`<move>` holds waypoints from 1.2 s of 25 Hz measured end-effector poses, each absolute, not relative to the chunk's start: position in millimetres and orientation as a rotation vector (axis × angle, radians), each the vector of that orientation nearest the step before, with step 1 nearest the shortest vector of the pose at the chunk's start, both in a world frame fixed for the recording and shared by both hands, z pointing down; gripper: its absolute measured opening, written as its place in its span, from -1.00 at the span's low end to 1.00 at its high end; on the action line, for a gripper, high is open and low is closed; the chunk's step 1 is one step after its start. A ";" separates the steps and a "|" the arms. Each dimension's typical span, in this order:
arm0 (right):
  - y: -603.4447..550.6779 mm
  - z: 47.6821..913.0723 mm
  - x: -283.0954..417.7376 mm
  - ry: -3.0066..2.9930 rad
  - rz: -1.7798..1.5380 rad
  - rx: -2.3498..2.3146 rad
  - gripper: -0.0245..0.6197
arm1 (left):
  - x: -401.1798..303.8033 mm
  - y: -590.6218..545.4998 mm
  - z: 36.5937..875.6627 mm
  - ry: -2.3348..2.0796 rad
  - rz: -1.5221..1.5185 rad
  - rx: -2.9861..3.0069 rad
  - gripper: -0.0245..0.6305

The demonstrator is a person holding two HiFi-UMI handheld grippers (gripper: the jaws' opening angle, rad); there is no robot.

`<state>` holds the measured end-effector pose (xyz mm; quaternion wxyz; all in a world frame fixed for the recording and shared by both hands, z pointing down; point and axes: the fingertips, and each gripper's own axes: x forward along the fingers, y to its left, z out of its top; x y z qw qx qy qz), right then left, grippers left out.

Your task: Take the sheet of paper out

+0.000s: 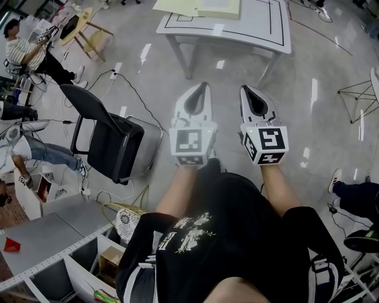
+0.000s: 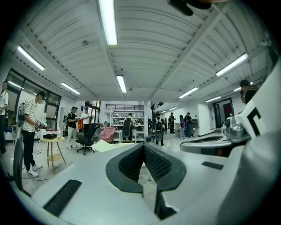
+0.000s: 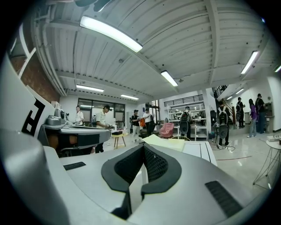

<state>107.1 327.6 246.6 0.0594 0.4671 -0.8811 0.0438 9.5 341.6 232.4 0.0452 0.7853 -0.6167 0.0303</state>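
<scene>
As both grippers hang out in front of the person, over the floor, neither has hold of anything. L gripper: jaws shut, dark ribbed pads meeting at the tip, nothing btwn them. R gripper: same, jaws closed tip to tip, empty. The two sit side by side, near each other but not touching. Both point toward the white table ahead. A marker cube sits at the rear of each.

Paper: pale yellow sheets lying flat on the table's far-left part, at the top edge of head view, partly cut off by the frame. Can't tell if it's a folder w/ a sheet in it or loose sheets. Well apart from both grippers. In R gripper view the paper shows just past the jaw tips, on the table top. In L gripper view the paper sits left of the jaw tips, farther back.

Table top is white w/ black lines marked on it; legs are grey. Black office chair stands on the floor to the left of L gripper. Grey shelf unit at lower left, small red object on top. Several ppl stand or sit round the room edges. One is a person in a striped shirt by a small round table at upper left. Cables run across the floor near the chair.
</scene>
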 end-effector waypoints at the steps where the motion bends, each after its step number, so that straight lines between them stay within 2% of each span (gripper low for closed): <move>1: 322.1 246.9 102.3 -2.666 0.134 1.416 -0.92 | 4.5 335.7 232.7 -1.880 0.093 2.399 -0.92; 20: 213.0 244.1 30.4 -2.636 0.083 1.487 -0.92 | -66.7 222.3 233.5 -1.818 0.061 2.466 -0.92; 30: 196.4 257.9 8.5 -2.597 0.096 1.507 -0.92 | -87.9 202.0 249.3 -1.774 0.069 2.470 -0.92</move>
